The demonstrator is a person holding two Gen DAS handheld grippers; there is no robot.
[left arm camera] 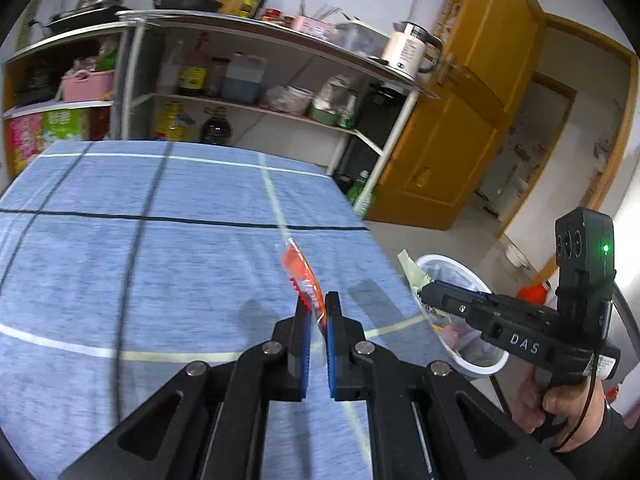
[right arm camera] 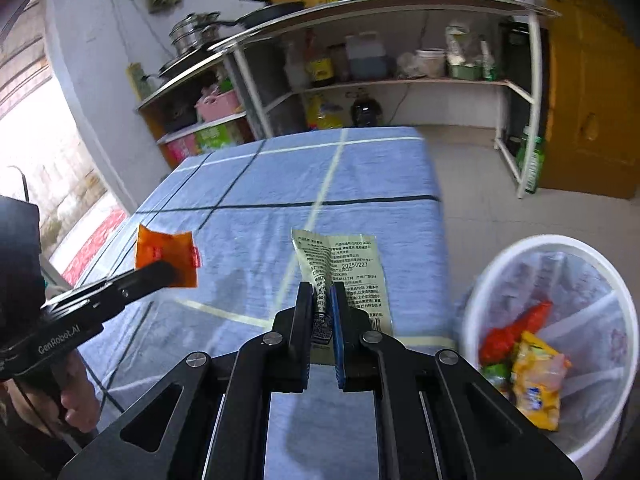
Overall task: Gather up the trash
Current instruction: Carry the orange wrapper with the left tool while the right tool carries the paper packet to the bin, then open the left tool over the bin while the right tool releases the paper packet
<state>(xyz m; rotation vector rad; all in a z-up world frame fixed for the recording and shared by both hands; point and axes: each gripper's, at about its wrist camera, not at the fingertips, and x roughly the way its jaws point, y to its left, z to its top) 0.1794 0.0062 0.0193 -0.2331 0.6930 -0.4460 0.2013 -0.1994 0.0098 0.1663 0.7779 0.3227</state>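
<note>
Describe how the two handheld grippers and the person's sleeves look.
Both the left gripper and the right gripper are matte black with blue finger pads and silver pivot bolts. The left reads "GenRobot.AI", the right "DAS", with a green light. A thin black cable trails by the dark sleeve.

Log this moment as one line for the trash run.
left gripper: shut on orange packet | right gripper: shut on pale green wrapper | bin: beside table, part filled

Two tools (left arm camera: 318, 308), two held wrappers (right arm camera: 340, 268), one bin (right arm camera: 560, 248), one table (left arm camera: 160, 260)
</note>
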